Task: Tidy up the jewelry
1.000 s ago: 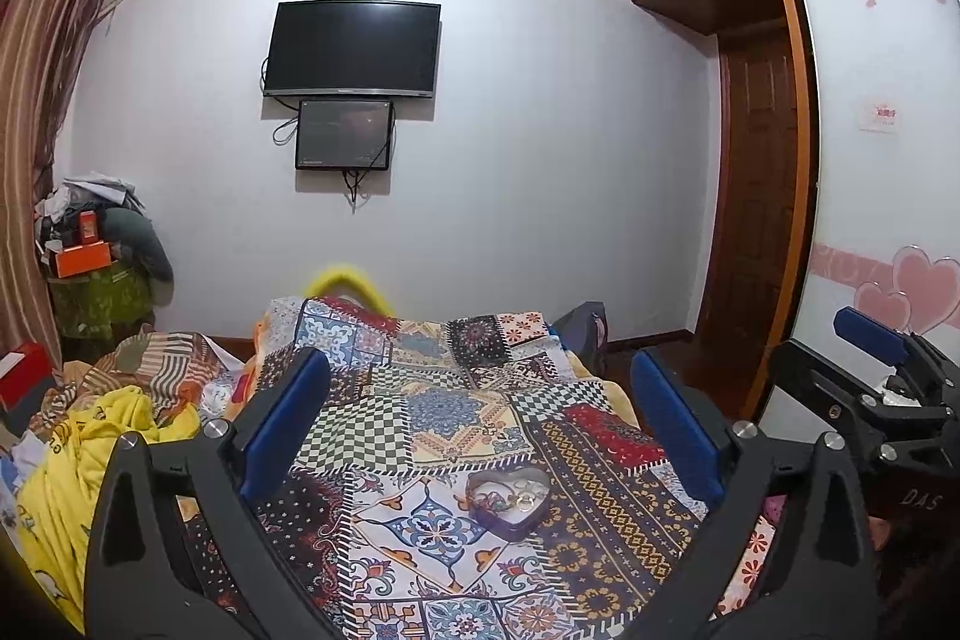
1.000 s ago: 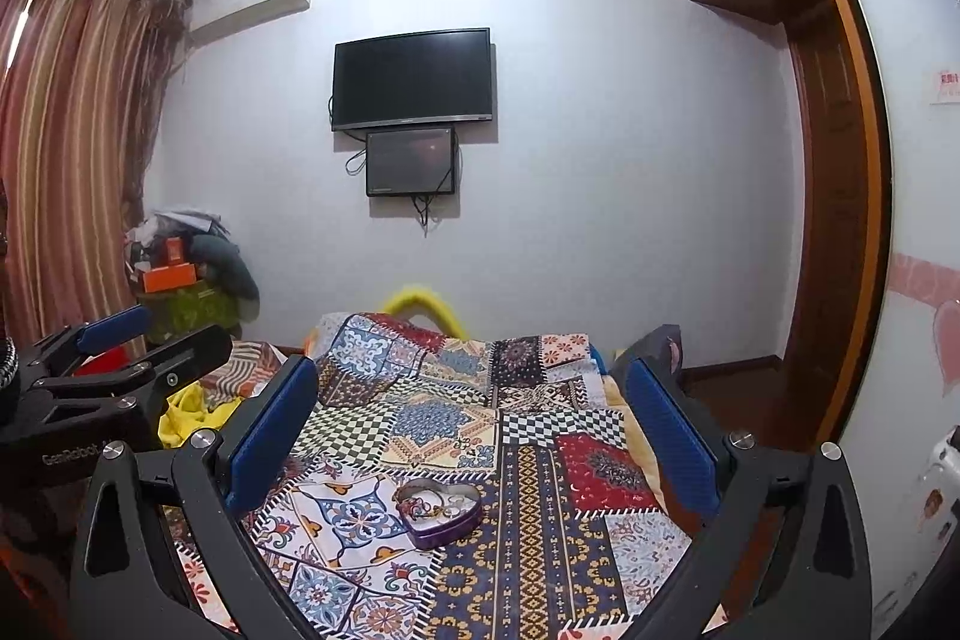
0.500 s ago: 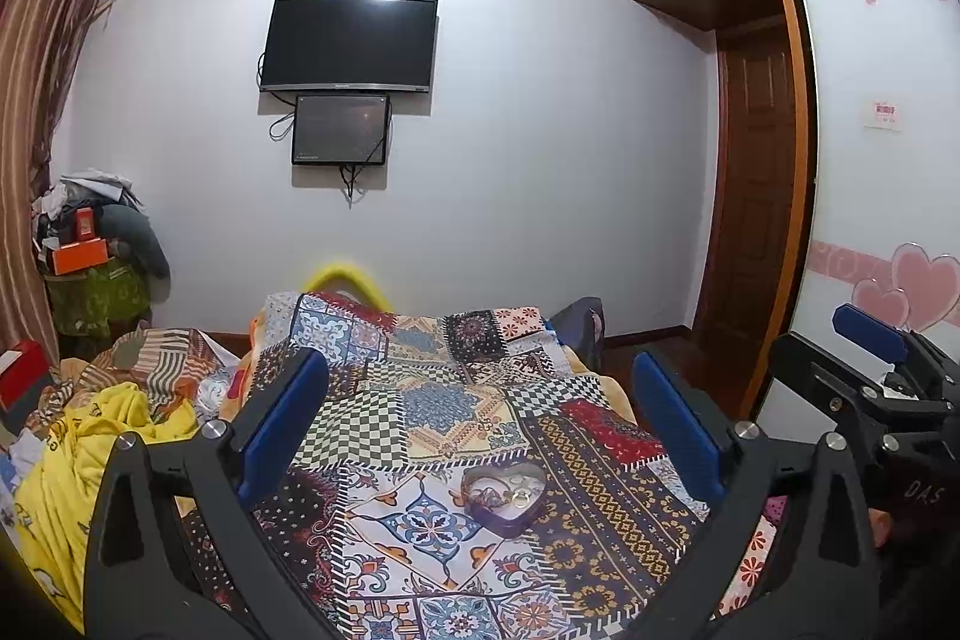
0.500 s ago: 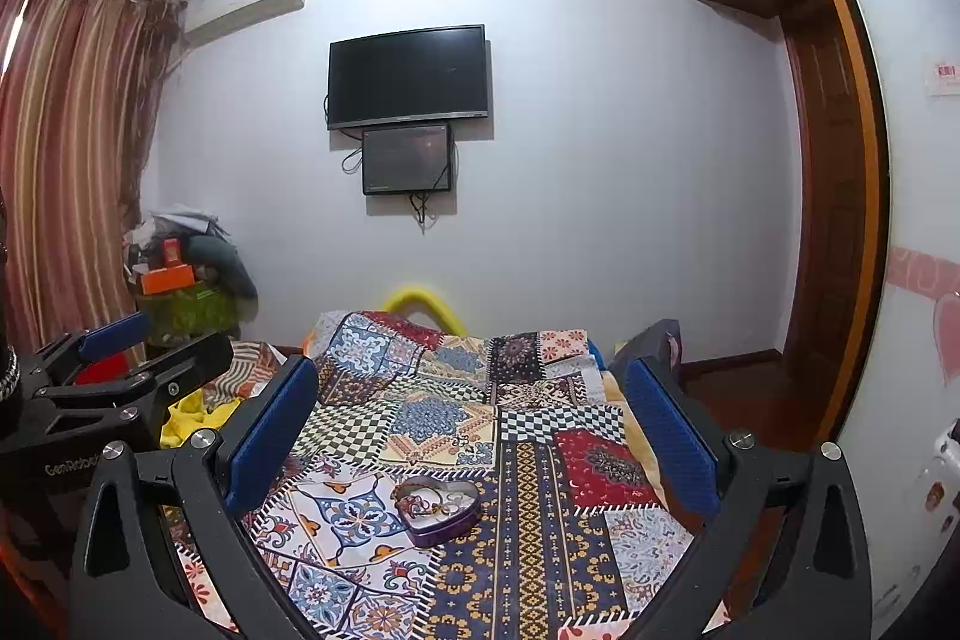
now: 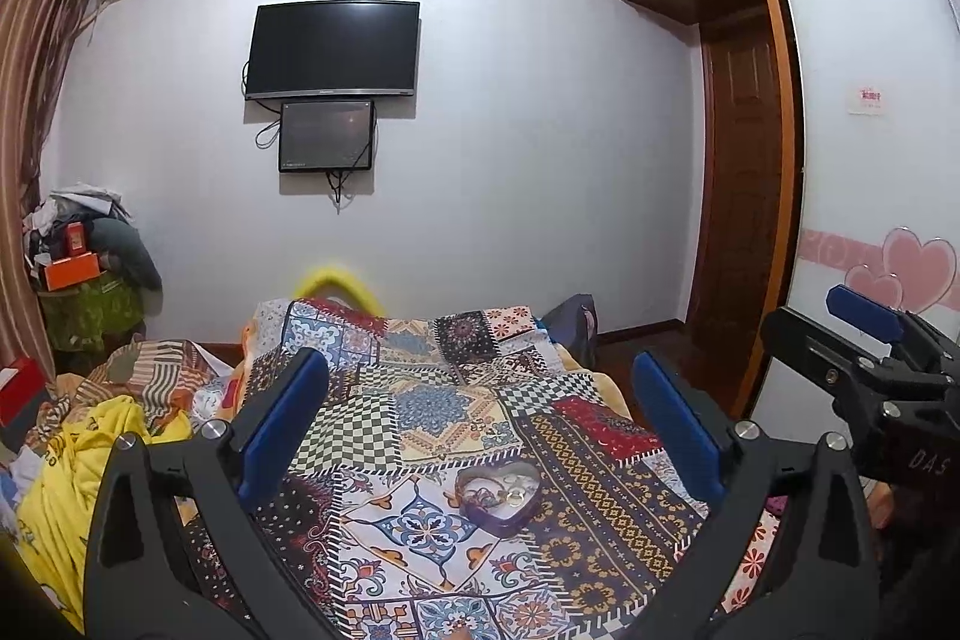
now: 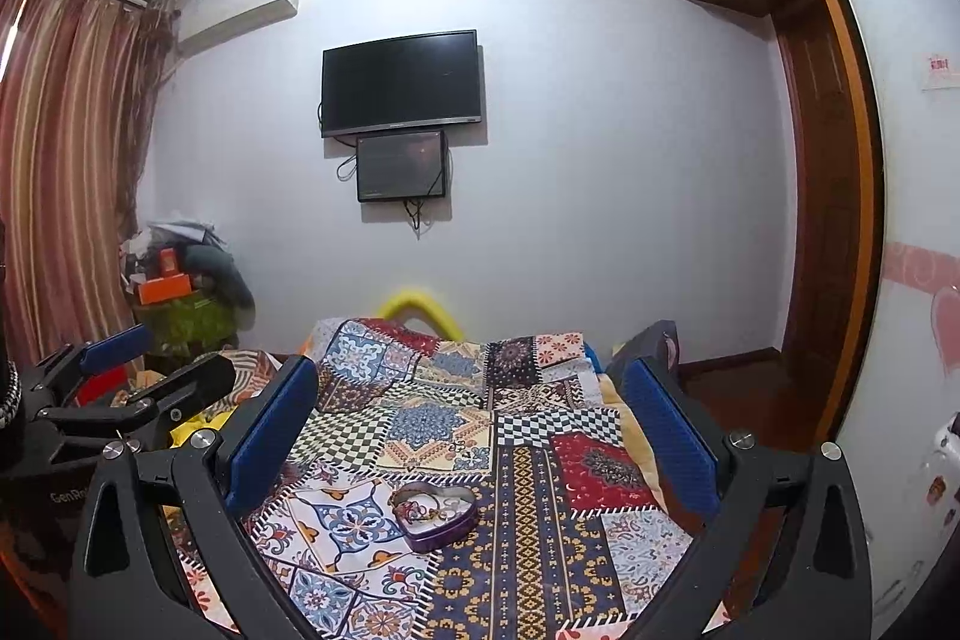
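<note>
Left wrist view: the left tongs [image 5: 480, 424] hang wide and empty above a patchwork bedspread [image 5: 420, 400], the heart-shaped tin [image 5: 497, 496] of rings and chains lying between and just beyond their tips. The right tongs [image 5: 864, 340] intrude at the right edge.

Right wrist view: the right tongs [image 6: 471, 430] gape wide too, holding nothing, the tin [image 6: 435, 514] ahead and slightly left. Nothing blocks the path; a heap of clothes [image 6: 180, 280] lies well off left. The likely risk: the soft bedding yields under a push, tipping the shallow tin and scattering its tangled pieces.
</note>
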Demonstrator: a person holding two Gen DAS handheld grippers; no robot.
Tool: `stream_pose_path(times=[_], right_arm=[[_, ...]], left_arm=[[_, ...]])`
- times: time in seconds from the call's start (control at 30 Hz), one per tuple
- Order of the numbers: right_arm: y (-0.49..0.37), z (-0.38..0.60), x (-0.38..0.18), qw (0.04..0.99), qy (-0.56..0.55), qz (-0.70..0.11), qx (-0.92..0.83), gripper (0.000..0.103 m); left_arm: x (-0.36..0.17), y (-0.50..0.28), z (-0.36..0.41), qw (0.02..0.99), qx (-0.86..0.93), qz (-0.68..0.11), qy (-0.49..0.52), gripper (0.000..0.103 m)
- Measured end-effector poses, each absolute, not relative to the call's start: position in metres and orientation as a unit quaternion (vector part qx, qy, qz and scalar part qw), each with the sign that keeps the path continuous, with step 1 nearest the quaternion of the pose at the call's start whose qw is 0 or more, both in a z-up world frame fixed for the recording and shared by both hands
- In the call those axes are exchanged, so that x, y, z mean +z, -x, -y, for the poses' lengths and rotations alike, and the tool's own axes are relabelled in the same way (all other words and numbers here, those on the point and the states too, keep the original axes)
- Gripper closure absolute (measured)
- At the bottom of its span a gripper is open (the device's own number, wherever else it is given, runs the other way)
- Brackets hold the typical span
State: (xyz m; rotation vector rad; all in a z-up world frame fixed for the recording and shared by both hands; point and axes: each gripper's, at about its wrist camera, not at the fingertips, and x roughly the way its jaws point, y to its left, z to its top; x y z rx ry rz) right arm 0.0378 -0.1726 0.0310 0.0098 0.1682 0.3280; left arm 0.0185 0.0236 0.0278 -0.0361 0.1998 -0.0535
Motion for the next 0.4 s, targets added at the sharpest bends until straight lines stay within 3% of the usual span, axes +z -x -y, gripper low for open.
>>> stream_pose_path(times=[0.4], right_arm=[[-0.0404,0.1725,0.0284,0.982,-0.008,-0.089,0.166,0.001]], left_arm=[[0.0257,-0.0244,-0.0285,0.993,-0.029,-0.108,0.029,0.001]])
